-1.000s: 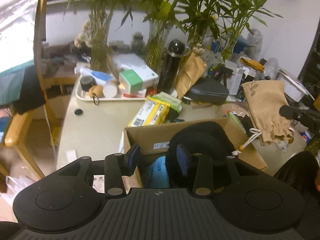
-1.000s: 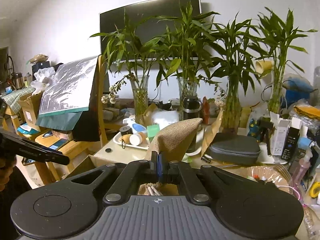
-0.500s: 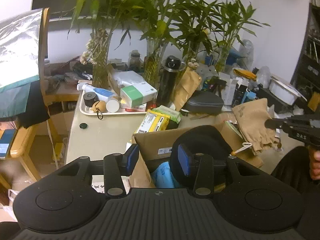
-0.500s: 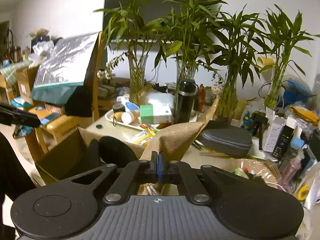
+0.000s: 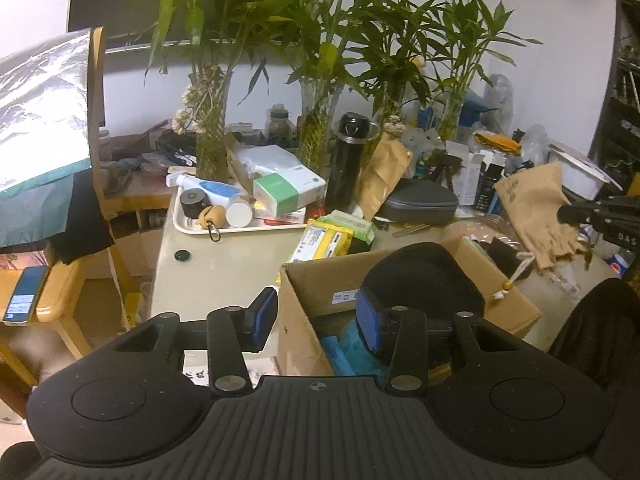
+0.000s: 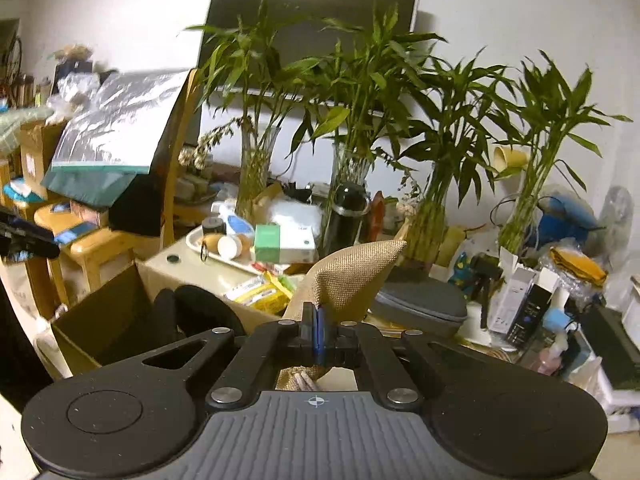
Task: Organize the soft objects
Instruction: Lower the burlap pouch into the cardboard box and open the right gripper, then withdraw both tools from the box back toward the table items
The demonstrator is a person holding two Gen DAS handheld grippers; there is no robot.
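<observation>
Tan burlap is what my right gripper (image 6: 318, 334) has hold of: its blue pads are pressed together on a fold of the drawstring pouch (image 6: 352, 280), and the cloth rises in a point up and to the right of the fingers, with a little more of it hanging below them. In my left wrist view the same pouch (image 5: 538, 212) hangs at the far right, off the tip of the right gripper (image 5: 570, 213), above the right end of the cardboard box (image 5: 316, 280). Its white cord with a small yellow bead (image 5: 507, 286) trails down onto the box's right flap.

My left gripper (image 5: 316, 316) is wide open and holds nothing. Its left pad sits outside the box's left wall and its right pad is over the inside, so the wall stands between them. Just beyond the right pad a black soft hat (image 5: 424, 276) lies in the box, with something blue (image 5: 348, 344) below it near the bottom. I cannot tell whether the pad touches the hat.

The box sits at the near edge of a pale table (image 5: 216, 272). Farther back on it are a tray (image 5: 240, 229) of bottles, a black flask (image 5: 346, 160), a grey zipped case (image 5: 420, 202) and glass vases of bamboo (image 5: 320, 60).
</observation>
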